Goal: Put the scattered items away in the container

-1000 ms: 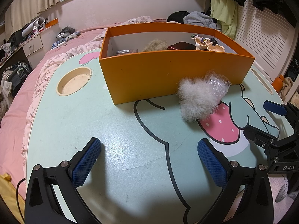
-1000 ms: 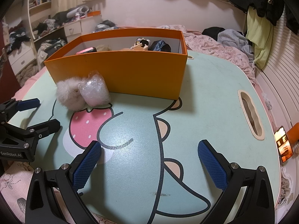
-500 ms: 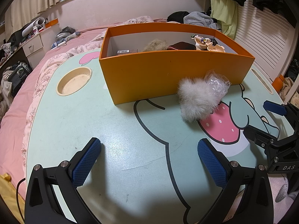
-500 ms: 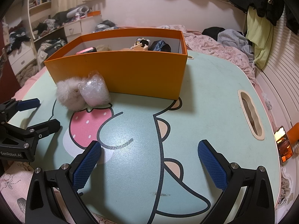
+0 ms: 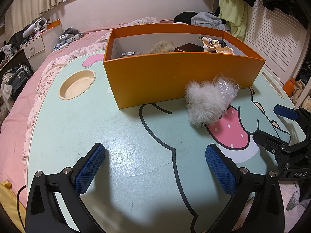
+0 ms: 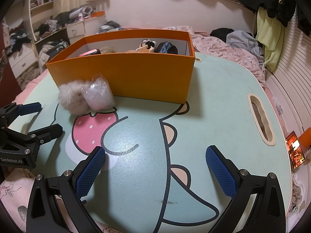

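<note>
While both tools wait at the near edge of the lap table (image 5: 64, 128), nothing is held: the left gripper (image 5: 155, 165) has its blue pads spread wide over bare mint surface, and the right gripper (image 6: 155, 165) is spread just as wide and equally empty. Farther in, two loose things lie together just in front of the near wall of the orange box (image 5: 175, 77): a white fluffy pom-pom (image 5: 204, 104) and, touching it on its right, a crumpled bubble-wrap bundle (image 5: 226, 87) that sits against the box wall. From the left tool the pair lies ahead and to the right; from the right tool it lies ahead and to the left, the pom-pom (image 6: 72, 99) outermost and the bundle (image 6: 99, 95) nearer the box (image 6: 136, 73). Neither arm looks clearly nearer. The pair's long axis runs roughly along the box wall. Several items already rest inside the box.
</note>
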